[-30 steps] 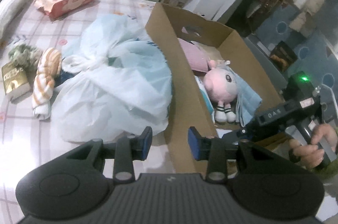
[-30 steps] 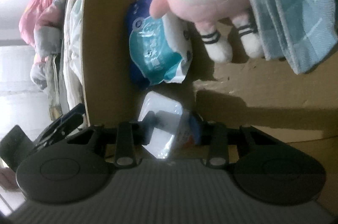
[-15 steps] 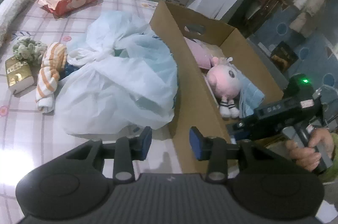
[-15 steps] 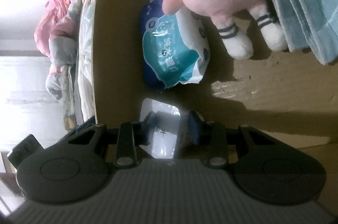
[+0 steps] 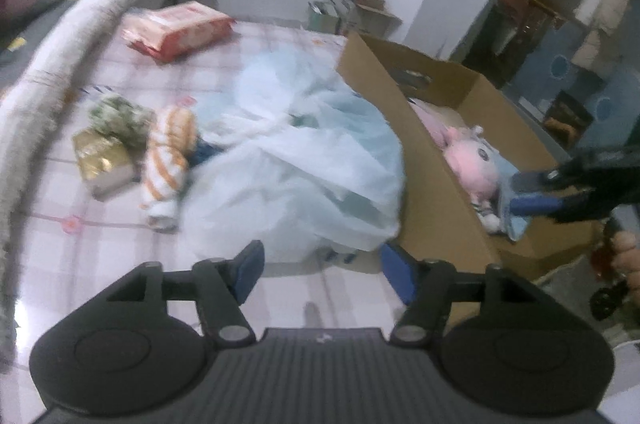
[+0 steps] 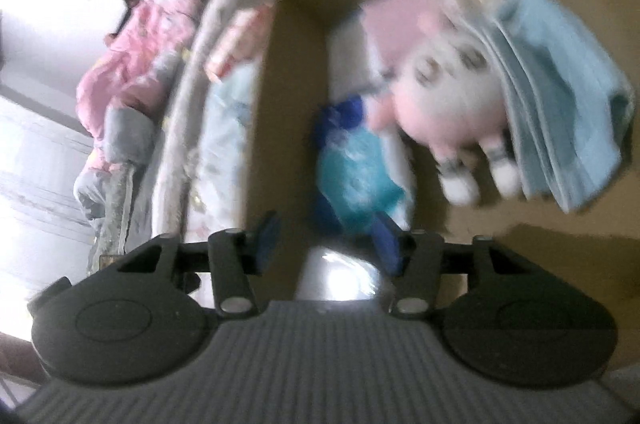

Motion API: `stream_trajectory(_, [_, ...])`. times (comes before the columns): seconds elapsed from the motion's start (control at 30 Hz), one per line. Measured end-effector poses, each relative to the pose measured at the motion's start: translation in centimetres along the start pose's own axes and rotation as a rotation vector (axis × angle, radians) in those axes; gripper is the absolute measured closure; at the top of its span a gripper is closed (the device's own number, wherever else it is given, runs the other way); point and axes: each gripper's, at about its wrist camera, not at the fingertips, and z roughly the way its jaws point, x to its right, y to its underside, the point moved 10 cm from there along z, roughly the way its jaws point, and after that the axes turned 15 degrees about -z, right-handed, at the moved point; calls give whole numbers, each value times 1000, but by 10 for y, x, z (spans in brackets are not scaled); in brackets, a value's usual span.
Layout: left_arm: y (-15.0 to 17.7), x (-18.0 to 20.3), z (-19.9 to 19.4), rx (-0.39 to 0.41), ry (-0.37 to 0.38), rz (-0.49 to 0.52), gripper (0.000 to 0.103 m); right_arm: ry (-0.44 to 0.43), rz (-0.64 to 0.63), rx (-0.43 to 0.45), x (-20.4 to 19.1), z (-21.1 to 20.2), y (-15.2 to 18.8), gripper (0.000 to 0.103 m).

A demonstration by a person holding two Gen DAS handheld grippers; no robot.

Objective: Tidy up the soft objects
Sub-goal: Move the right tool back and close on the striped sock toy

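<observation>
My right tongs (image 6: pixel 326 244) stand parted over the near end of the cardboard box (image 5: pixel 436 199); their jaws have just been opening, and the small clear-wrapped packet (image 6: pixel 340 276) below them lies free of both pads, as far as the blur lets me judge. My left tongs (image 5: pixel 322 272) are parted too, jaws just opening with nothing between them, aimed at the pale plastic bag (image 5: pixel 304 175) that lies against the box's outer wall.

The risks I see: the bag is thin and slack, so I may pinch only a fold and have it slide out or tear, spilling whatever is inside. It sits tight against the box, so a careless reach could shove the wall and jolt the pink plush doll (image 5: pixel 474 167), the blue towel (image 6: pixel 560 111) and the blue-and-teal pack (image 6: pixel 356 175) already inside. Both views are smeared, so I could misjudge depth. The right tongs show at the edge of the left view, near enough that the two could collide over the box.

Still out on the bed (image 5: pixel 100 224) are a striped orange-and-white soft roll (image 5: pixel 168 159), a gold box (image 5: pixel 102 159), a green-white bundle (image 5: pixel 116 113) and a red-pink pack (image 5: pixel 176 29).

The bed has a pink checked sheet with a rolled quilt along one side. Beyond it stand a white wall, open cartons in the corner, and hanging clothes in a dark doorway.
</observation>
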Motion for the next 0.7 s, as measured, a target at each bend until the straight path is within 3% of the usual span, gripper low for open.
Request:
stream_trajectory(0.23, [-20,-39,-16,108,-75,-32,30,-91,-146,10,-76,25,-30,43])
stream_trajectory(0.5, [-53,-87,-13,182,-167,-47,36,-201,-251,-147,-173,107,-57,43])
stream_trajectory(0.6, [-69,-95,3,193,-163,-32,38,-184,-264,-212,-192,148,-70,47])
stream_trajectory(0.7, [-80,-105,29,147,-140,-65,45,-121,-277,-290,-201,194,-82,52])
